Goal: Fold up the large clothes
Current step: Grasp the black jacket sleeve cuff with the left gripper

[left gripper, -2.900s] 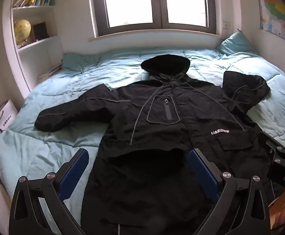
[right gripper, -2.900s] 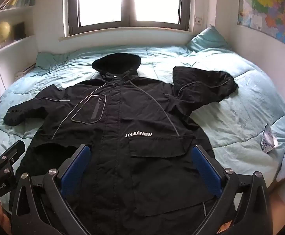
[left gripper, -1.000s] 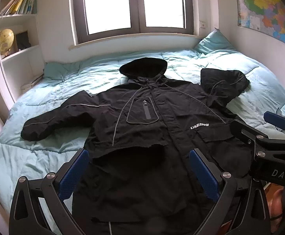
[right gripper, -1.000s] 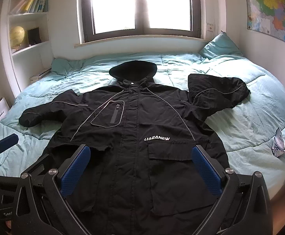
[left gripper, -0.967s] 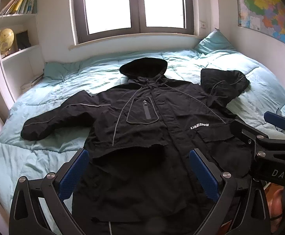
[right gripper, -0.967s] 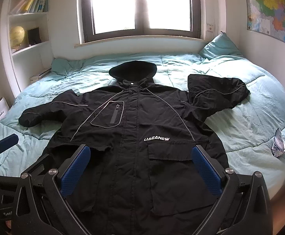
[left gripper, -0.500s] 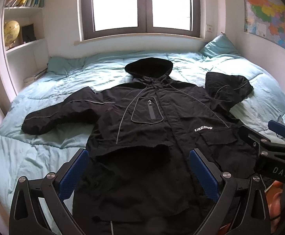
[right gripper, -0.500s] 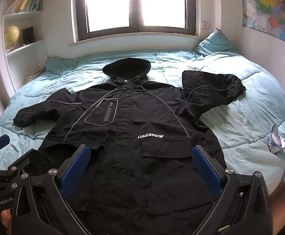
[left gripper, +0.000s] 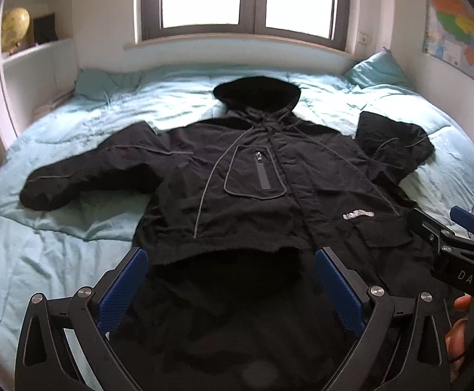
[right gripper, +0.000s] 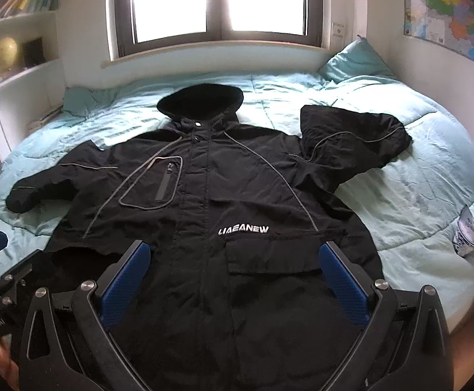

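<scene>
Bedroom, window wall at far end. Bed (right gripper: 432,169), teal quilt, carries all. Coat (right gripper: 224,215): black, face up, long axis running straight away from both claws, hood farthest, hem nearest. Straight sleeve (left gripper: 83,179) on left claw's side; bent sleeve (right gripper: 351,137) on right's. Left claw (left gripper: 233,290), right claw (right gripper: 233,280): both spread wide, empty, above hem.

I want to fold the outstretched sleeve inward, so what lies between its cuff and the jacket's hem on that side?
Only bare, wrinkled teal duvet lies between the outstretched sleeve and the jacket hem, seen best in the left wrist view.
</scene>
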`<state>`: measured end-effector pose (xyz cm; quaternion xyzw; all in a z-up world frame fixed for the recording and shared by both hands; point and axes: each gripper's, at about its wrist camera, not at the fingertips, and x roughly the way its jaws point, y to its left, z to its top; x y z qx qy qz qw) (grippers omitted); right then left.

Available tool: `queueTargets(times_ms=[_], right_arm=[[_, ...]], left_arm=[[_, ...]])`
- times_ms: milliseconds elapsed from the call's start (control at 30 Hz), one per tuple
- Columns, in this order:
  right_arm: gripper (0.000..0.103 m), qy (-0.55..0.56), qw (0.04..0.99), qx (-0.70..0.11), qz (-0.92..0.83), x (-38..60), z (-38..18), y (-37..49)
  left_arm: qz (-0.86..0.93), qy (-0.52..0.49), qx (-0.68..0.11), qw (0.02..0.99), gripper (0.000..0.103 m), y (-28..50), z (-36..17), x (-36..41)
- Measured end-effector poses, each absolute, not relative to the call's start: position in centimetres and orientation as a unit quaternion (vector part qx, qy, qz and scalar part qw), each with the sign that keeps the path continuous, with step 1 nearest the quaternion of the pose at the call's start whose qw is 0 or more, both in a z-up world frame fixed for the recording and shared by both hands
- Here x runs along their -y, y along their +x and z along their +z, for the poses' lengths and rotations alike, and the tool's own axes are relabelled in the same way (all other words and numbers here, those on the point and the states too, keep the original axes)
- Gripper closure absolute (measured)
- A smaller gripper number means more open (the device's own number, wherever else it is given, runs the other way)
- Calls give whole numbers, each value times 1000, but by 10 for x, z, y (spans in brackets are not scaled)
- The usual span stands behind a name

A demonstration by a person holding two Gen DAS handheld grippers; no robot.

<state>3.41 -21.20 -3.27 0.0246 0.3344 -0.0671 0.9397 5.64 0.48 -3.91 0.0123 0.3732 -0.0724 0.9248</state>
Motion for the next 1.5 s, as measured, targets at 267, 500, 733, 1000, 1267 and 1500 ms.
queueTargets(times_ms=[267,500,733,1000,1267,1500], right_arm=[[0,11,922,-385,-43,211,-57,121],[0,-21,907,-416,-56,213,-22,170],[0,-55,884,-463,-43,176,-1,212],[0,-78,867,-493,11,90,-5,237],[0,-118,832,-541,47,37,-40,249],[0,-131,818,-557,53,35,-46,256]], left_arm=[[-43,-20,-402,915,1,134,-57,-22],[34,-141,-442,885,1,178,-42,-123],[117,-251,-414,867,1,199,-24,-276],[197,-345,-408,822,1,246,-98,-449],[187,-362,-414,814,11,280,-142,-470],[243,-274,-427,827,83,300,-115,-451]])
